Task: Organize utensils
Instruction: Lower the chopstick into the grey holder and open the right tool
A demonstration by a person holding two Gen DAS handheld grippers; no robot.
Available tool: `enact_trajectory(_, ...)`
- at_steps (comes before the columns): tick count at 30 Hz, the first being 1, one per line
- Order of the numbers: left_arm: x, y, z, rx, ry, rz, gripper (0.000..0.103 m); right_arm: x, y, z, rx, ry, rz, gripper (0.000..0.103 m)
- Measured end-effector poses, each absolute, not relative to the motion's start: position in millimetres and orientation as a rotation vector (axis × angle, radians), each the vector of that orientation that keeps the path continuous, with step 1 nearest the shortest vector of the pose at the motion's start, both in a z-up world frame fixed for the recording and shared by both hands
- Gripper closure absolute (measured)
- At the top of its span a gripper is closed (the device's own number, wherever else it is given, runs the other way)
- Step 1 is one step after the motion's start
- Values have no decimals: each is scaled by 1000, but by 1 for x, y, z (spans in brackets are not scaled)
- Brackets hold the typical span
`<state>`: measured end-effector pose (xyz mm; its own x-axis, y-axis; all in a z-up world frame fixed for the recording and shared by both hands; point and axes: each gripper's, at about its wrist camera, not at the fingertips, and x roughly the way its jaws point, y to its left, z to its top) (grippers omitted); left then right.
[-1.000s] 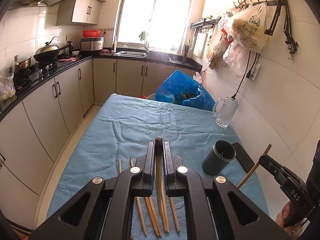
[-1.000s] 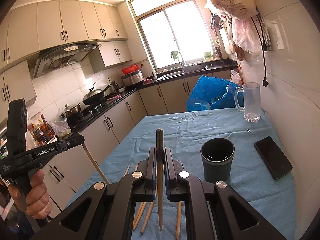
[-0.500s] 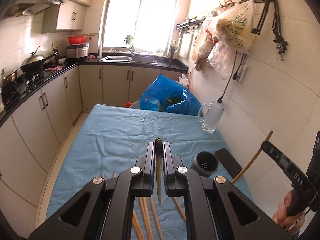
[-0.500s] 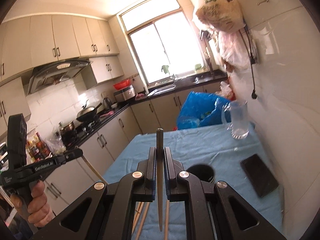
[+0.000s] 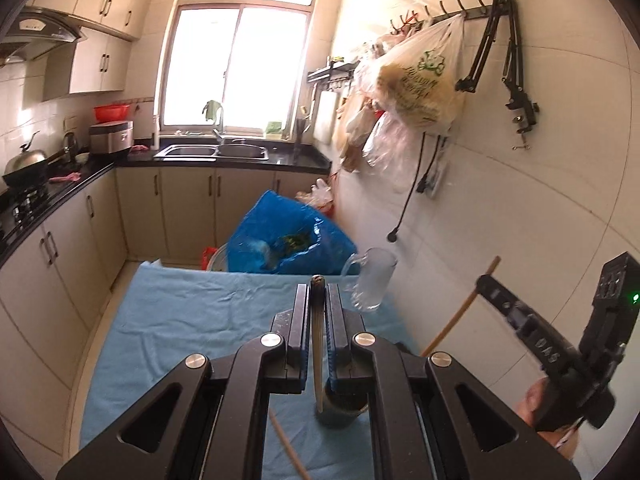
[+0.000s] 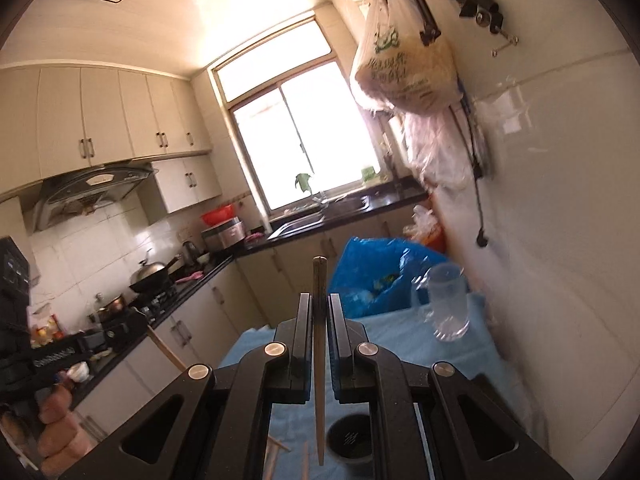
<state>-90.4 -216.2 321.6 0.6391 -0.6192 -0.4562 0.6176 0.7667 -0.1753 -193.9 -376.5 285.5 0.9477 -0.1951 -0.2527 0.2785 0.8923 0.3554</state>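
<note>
Over the last second we lifted both grippers off the blue cloth-covered table (image 5: pixel 180 320). Left gripper (image 5: pixel 318 300) and right gripper (image 6: pixel 320 312) each stayed clenched on one wooden chopstick (image 5: pixel 317 360) (image 6: pixel 319 360), tips hanging above the dark cylindrical holder (image 5: pixel 340 410); we judged insertion came next.

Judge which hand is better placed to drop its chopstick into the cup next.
Left, probably. The left gripper is shut on a chopstick whose lower tip hangs over the cup. The right gripper's chopstick hangs beside the cup.
</note>
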Motion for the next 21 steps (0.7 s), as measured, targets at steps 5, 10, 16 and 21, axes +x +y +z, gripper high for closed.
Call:
enact_trajectory(5, -80, -248, 310, -8, 550, -740, 96, -179, -393, 279, 373, 226, -304, 96)
enact_trajectory(10, -65, -269, 276, 15, 618, -739, 96, -161, -412, 251, 404, 289, -311, 96)
enact_trajectory(16, -48, -279, 241, 37, 691, -716, 96, -142, -426, 212, 464, 382, -290, 96)
enact_trajectory(21, -39, -279, 229, 38, 724, -698, 96, -131, -431, 192, 492, 439, -276, 95)
